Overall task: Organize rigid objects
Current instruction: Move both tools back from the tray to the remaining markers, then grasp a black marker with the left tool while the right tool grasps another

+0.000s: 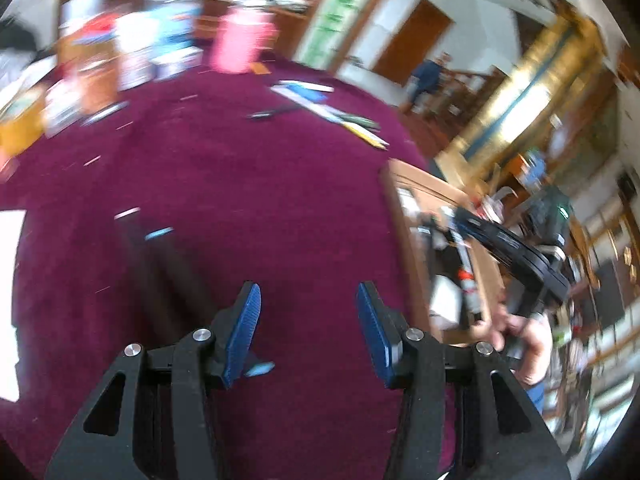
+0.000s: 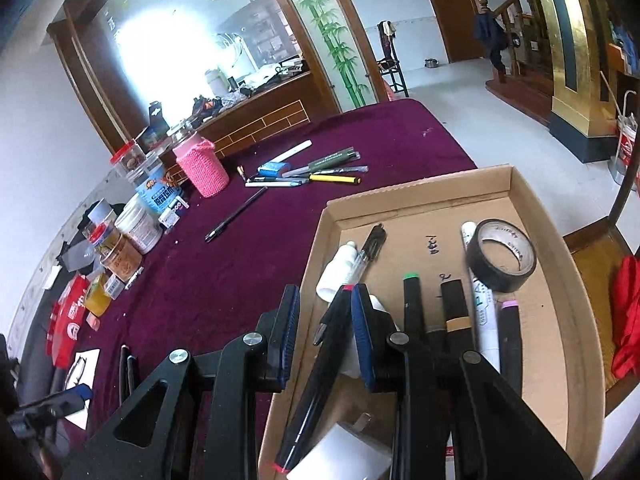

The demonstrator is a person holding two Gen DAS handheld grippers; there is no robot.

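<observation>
Left wrist view: The left gripper (image 1: pixel 308 326) hangs over the maroon cloth-covered tabletop (image 1: pixel 224 184). Its blue-padded jaws stand apart with nothing between them. The frame is blurred. A scatter of pens and markers (image 1: pixel 328 110) lies at the far side of the tabletop, near a pink knitted cylindrical holder (image 1: pixel 240 42). At the right edge, the shallow brown cardboard tray (image 1: pixel 416 216) is visible, with the right gripper (image 1: pixel 464 232) above it and a hand (image 1: pixel 524 340) on its grip.

Right wrist view: The right gripper (image 2: pixel 326 320) sits over the near left corner of the cardboard tray (image 2: pixel 560 280). Its jaws are narrow. A black pen with a red-tipped end (image 2: pixel 316 376) lies slanted between them; whether the pads press on it cannot be told. Inside the tray lie a roll of black tape (image 2: pixel 502 256), a white marker (image 2: pixel 480 292), several black markers (image 2: pixel 416 312) and a clear-barrelled pen (image 2: pixel 366 256). On the tabletop beyond, one black pen (image 2: pixel 236 214) lies alone, apart from the cluster of pens.
</observation>
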